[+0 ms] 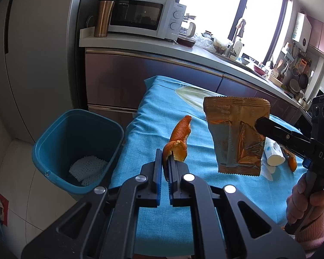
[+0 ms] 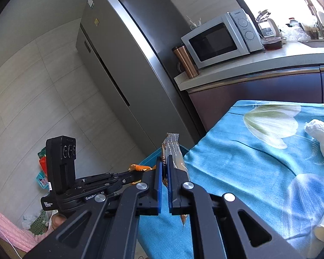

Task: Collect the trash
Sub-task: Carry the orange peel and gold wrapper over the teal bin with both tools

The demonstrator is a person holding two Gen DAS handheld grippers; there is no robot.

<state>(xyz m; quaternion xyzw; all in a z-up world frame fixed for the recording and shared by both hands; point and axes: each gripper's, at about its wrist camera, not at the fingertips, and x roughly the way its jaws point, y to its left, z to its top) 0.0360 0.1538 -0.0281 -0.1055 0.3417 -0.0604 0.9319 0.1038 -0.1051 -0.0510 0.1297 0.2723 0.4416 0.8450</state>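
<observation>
A curled strip of orange peel (image 1: pixel 177 142) is pinched between the narrowed fingers of the left gripper (image 1: pixel 165 158), lifted above the blue tablecloth (image 1: pixel 153 112). To its left and below, the blue bin (image 1: pixel 75 149) is seen with white foam netting (image 1: pixel 87 169) inside. A gold foil wrapper (image 1: pixel 237 133) is clamped upright in the right gripper (image 2: pixel 165 164), just right of the left gripper.
</observation>
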